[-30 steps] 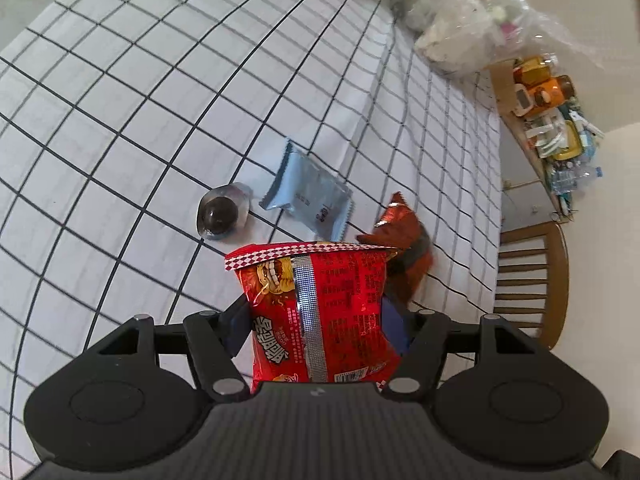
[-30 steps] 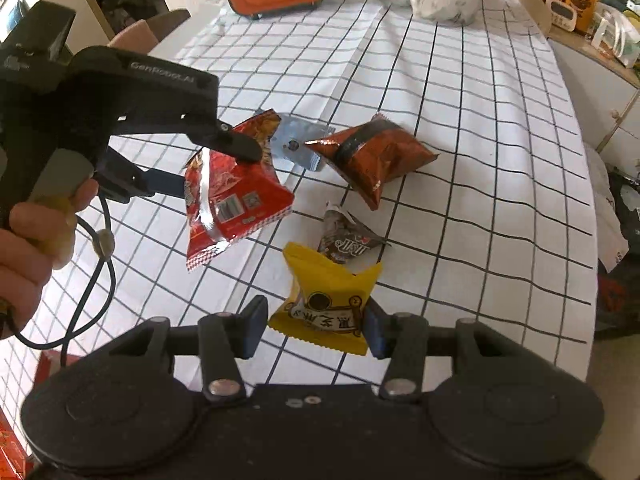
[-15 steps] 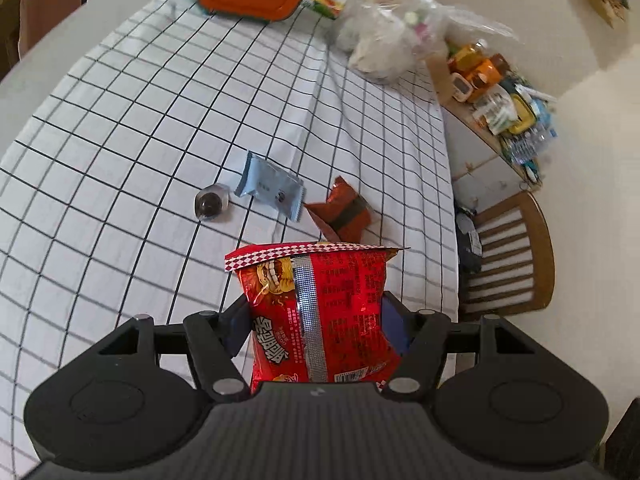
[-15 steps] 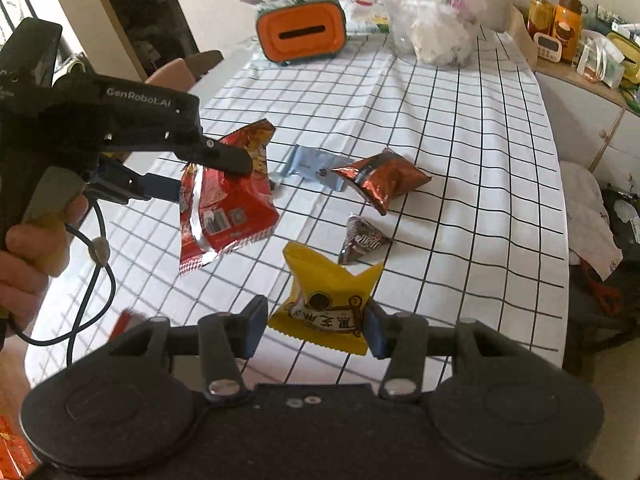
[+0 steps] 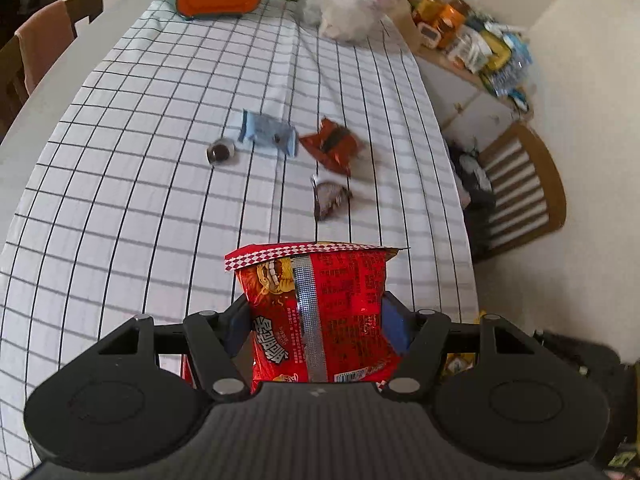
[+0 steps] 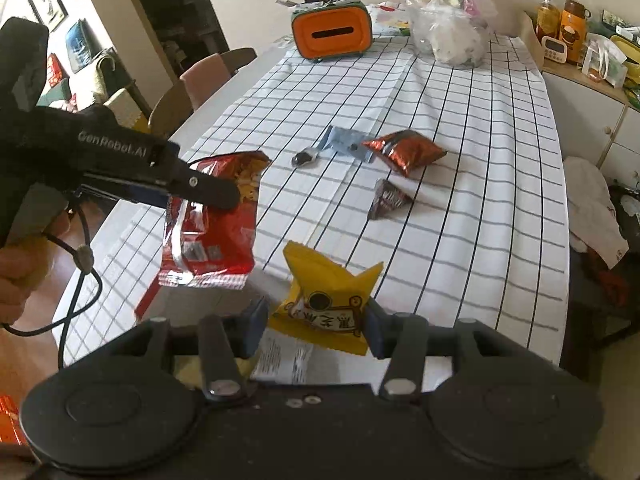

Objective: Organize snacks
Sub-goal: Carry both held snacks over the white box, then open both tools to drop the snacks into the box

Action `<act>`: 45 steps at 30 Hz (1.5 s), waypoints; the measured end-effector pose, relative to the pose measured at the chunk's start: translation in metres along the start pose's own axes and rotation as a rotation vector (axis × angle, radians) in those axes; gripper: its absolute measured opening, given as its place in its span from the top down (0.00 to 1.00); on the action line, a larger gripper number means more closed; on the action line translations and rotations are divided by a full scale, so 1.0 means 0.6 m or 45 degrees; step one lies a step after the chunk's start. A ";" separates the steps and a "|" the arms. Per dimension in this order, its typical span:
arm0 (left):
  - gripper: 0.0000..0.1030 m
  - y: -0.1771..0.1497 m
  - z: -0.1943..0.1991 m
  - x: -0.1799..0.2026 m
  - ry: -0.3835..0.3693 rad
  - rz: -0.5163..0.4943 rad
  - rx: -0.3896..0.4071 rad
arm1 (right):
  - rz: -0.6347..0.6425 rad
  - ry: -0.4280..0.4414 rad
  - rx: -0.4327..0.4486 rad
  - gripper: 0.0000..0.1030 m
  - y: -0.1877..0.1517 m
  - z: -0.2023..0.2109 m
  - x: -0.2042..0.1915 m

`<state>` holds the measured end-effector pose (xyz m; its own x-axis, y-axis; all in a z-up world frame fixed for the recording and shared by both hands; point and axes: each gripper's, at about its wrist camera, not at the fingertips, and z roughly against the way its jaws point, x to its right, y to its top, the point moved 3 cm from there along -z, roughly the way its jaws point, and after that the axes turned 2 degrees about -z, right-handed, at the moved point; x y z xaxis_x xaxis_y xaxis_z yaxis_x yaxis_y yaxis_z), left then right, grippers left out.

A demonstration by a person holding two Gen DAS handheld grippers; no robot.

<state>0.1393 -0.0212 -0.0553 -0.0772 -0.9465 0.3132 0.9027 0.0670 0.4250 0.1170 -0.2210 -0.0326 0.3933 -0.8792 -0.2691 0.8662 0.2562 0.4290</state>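
My left gripper (image 5: 316,320) is shut on a red snack bag (image 5: 316,304), held high above the checked tablecloth; in the right wrist view the same red snack bag (image 6: 212,224) hangs from the left gripper's fingers (image 6: 208,190) at the left. My right gripper (image 6: 316,320) is shut on a yellow snack packet (image 6: 324,304) over the table's near edge. On the cloth lie a pale blue packet (image 5: 268,134), a brown-red foil bag (image 5: 332,146), a small dark wrapper (image 5: 330,198) and a round dark sweet (image 5: 219,151).
An orange and teal box (image 6: 332,34) and a clear plastic bag (image 6: 452,28) stand at the table's far end. A cluttered sideboard (image 6: 580,64) and a wooden chair (image 5: 524,184) are on the right, chairs (image 6: 200,92) on the left. A person's hand (image 6: 16,268) grips the left tool.
Both grippers have risen and drawn back toward the table's near end with their packets. The snacks on the cloth look smaller and farther, and more of the room shows.
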 end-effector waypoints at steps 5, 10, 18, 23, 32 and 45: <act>0.36 -0.048 -0.001 0.022 0.042 -0.088 -0.037 | 0.009 0.011 -0.005 0.52 -0.036 0.008 -0.005; 0.36 -0.095 -0.009 0.050 0.069 -0.201 -0.069 | 0.027 0.003 -0.027 0.52 -0.078 0.006 -0.011; 0.36 -0.164 -0.038 0.074 0.154 -0.342 -0.180 | 0.079 -0.022 -0.099 0.52 -0.136 -0.016 -0.028; 0.36 -0.189 -0.057 0.068 0.212 -0.347 -0.255 | 0.099 -0.012 -0.157 0.52 -0.161 -0.033 -0.043; 0.36 -0.212 -0.079 0.073 0.273 -0.393 -0.319 | 0.107 -0.011 -0.225 0.52 -0.182 -0.054 -0.058; 0.36 -0.218 -0.103 0.074 0.291 -0.397 -0.385 | 0.107 0.007 -0.283 0.50 -0.189 -0.073 -0.057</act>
<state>0.0438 -0.0917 -0.1497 -0.2989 -0.9543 0.0019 0.9365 -0.2929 0.1929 0.0187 -0.2025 -0.1098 0.4682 -0.8488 -0.2456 0.8766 0.4112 0.2500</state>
